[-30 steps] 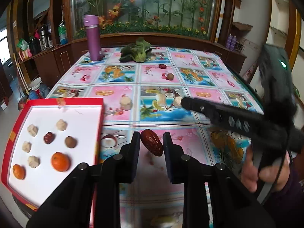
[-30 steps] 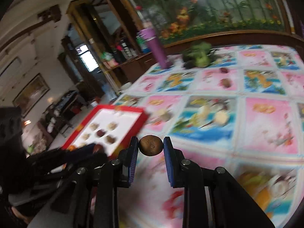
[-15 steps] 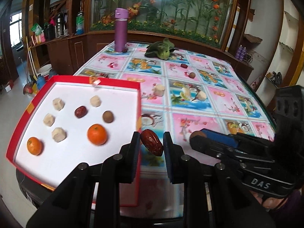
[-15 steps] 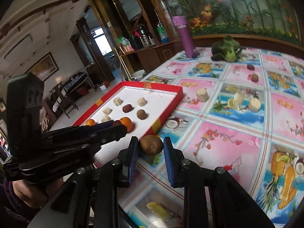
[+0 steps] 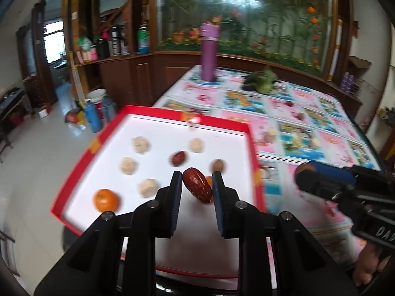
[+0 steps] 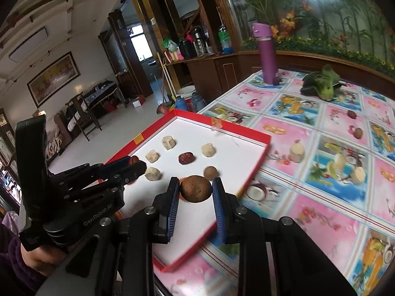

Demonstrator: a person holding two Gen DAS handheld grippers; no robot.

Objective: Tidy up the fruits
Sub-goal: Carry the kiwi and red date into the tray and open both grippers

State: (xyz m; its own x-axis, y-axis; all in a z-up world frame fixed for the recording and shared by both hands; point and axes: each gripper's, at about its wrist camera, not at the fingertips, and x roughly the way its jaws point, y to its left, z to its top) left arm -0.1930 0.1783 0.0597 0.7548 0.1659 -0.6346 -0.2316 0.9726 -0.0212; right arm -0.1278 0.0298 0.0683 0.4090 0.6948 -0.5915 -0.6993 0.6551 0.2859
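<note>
Left gripper [image 5: 197,185], clamped on wrinkled dark-red oval date [image 5: 197,185], now over red-rimmed white tray [image 5: 158,111] at frame centre, earlier over tablecloth. Right gripper [image 6: 195,188] grips round brown dimpled fruit [image 6: 195,188], now above tray's right edge.

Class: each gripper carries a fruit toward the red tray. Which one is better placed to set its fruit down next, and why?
Left. The left gripper holds its red date well over the red tray's white floor; the right gripper's brown fruit hangs nearer the tray's edge.
</note>
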